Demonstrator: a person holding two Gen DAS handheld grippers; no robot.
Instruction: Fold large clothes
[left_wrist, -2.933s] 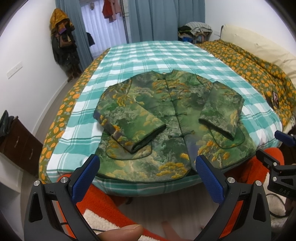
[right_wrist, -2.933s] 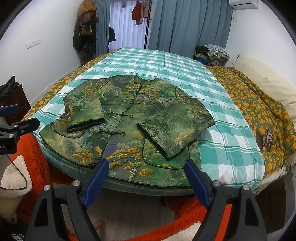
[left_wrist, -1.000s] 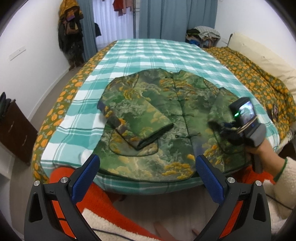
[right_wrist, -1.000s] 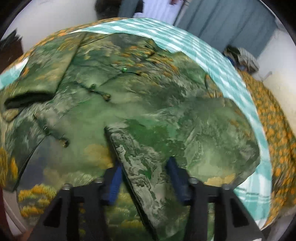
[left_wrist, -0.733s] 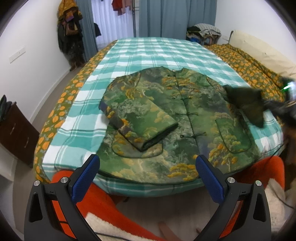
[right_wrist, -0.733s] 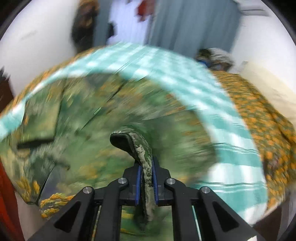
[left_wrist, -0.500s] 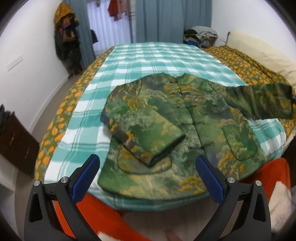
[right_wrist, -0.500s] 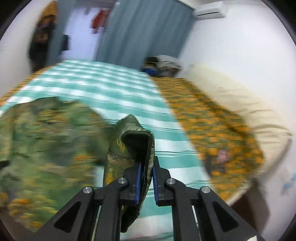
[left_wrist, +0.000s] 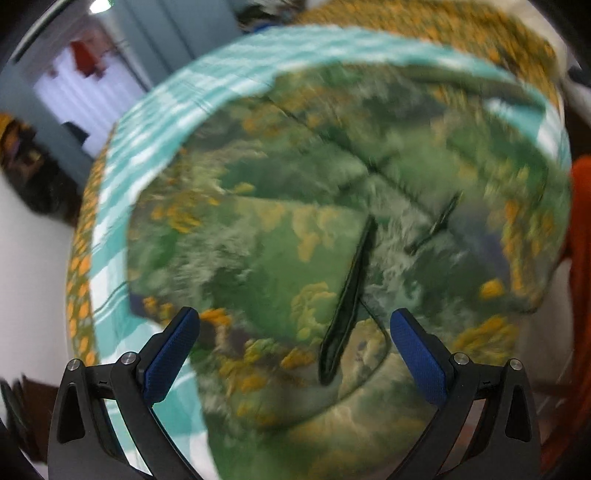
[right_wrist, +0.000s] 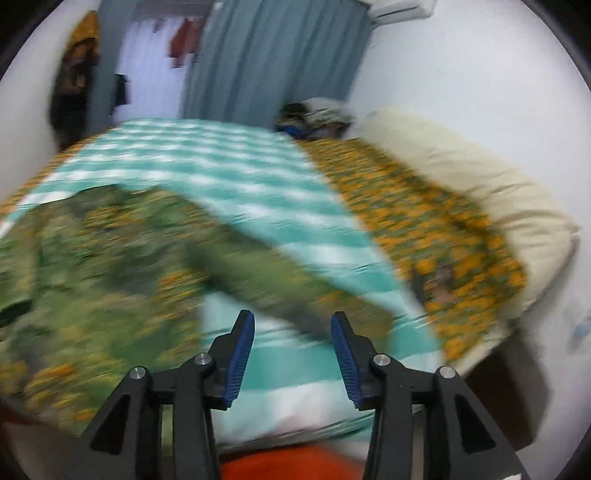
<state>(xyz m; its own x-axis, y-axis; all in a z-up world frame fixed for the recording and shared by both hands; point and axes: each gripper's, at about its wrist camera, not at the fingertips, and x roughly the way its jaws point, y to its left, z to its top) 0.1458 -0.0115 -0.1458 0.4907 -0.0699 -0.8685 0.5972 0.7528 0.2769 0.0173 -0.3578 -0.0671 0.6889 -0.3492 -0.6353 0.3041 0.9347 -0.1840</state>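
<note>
Green brocade fills my left view: the jacket (left_wrist: 332, 229) lies flat on the bed (left_wrist: 122, 155), its left sleeve (left_wrist: 266, 266) folded across the front with the dark cuff opening facing me. My left gripper (left_wrist: 295, 347) hangs just over that sleeve, jaws spread wide, holding nothing. Through the right camera, badly blurred, I see the other sleeve (right_wrist: 266, 273) stretched out over the checked sheet (right_wrist: 207, 166) ahead of my right gripper (right_wrist: 291, 339), whose jaws stand apart and empty. A cream pillow (right_wrist: 480, 199) lies far right.
</note>
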